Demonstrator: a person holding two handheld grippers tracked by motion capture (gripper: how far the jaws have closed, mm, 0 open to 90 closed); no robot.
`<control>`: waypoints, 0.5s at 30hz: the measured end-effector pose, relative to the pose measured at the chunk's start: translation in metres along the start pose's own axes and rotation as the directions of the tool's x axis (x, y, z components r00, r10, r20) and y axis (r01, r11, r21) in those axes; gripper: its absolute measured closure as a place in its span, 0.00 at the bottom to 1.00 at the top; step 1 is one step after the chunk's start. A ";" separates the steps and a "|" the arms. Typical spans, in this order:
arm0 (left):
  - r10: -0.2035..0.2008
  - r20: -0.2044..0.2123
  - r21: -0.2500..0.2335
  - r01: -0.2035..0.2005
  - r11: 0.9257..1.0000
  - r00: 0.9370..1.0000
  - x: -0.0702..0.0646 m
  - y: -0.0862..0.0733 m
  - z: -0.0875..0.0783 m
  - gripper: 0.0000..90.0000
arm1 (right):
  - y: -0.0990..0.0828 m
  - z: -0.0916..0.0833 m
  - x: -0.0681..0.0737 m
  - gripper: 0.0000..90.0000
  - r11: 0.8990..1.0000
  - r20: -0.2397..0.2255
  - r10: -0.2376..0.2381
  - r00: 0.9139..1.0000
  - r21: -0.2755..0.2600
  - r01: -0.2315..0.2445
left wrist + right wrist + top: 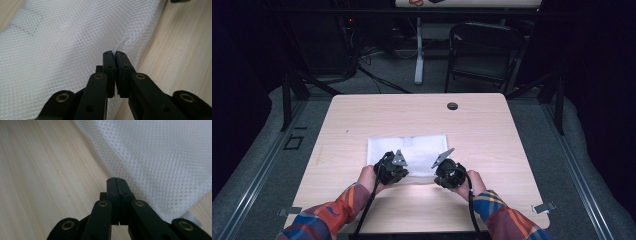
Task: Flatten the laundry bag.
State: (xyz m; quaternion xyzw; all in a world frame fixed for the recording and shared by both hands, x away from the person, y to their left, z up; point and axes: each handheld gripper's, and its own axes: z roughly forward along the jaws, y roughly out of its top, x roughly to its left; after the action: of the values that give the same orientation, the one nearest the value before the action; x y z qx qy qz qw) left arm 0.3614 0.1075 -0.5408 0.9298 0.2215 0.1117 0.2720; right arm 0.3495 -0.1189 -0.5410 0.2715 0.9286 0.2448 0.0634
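high view: pale wood table (pixel 492 130) in dark room, both grippers' fingers clenched on white mesh cloth (pixel 412 150) edge

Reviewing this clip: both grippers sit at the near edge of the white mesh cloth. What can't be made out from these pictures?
- High view: jaws of the left gripper and right gripper are hidden under their own bodies.
- Right gripper view: whether the right gripper pinches the white mesh cloth or just touches its edge.
- High view: the small label on the cloth's far edge, too small to read.
- High view: dark round thing on the table, too small.
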 end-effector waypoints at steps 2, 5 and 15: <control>0.002 0.002 -0.007 -0.002 1.000 1.000 0.000 0.001 -0.001 0.97 | 0.003 0.003 0.001 1.00 1.000 0.010 -0.015 1.000 0.007 0.015; 0.007 0.006 -0.015 -0.007 1.000 1.000 0.000 0.002 -0.003 0.97 | 0.005 0.009 0.002 1.00 1.000 0.025 -0.027 0.999 0.002 0.026; 0.019 0.023 -0.018 -0.018 1.000 1.000 0.001 0.003 -0.003 0.98 | 0.005 0.019 -0.009 1.00 1.000 0.067 -0.001 0.998 -0.020 0.002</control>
State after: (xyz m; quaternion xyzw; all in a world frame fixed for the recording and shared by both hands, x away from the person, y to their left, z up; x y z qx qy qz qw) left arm 0.3622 0.1070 -0.5362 0.9305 0.2088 0.1056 0.2819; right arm 0.3643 -0.1117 -0.5550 0.2782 0.9236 0.2450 0.0974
